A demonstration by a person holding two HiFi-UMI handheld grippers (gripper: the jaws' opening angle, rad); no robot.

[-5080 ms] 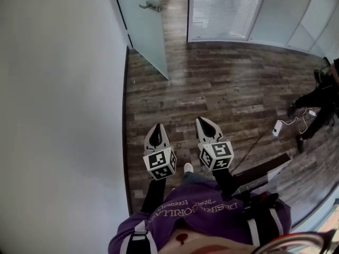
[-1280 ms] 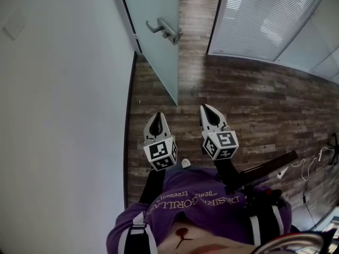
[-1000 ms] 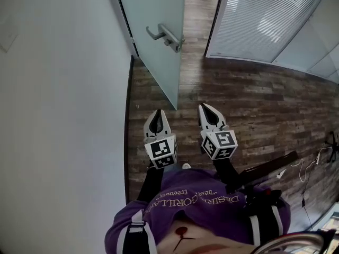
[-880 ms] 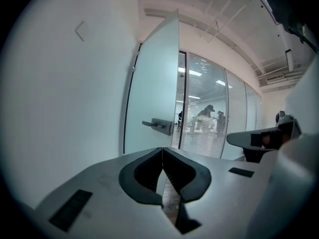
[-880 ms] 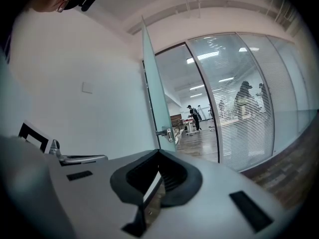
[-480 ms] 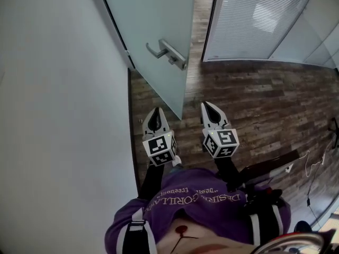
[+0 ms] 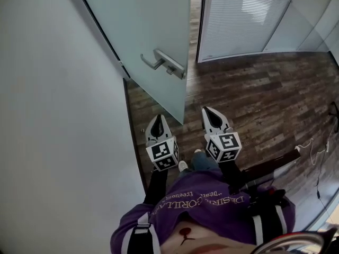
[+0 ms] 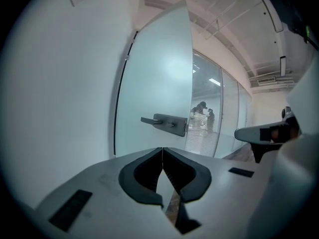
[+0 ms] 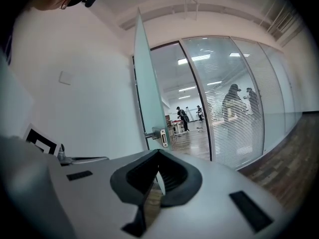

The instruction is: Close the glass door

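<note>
I've got a white tapered left gripper (image 7: 157, 121) and matching right gripper (image 7: 210, 114), dark ribbed pads (image 8: 144, 176) inside, black-and-white marker cube (image 7: 162, 155) on each, purple top (image 7: 206, 200) with pale lettering, black-and-white straps (image 7: 139, 236).

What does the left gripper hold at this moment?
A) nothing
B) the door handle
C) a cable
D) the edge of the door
A: the left gripper has its jaws together with nothing between them, and the handle is farther ahead, not touched.
</note>
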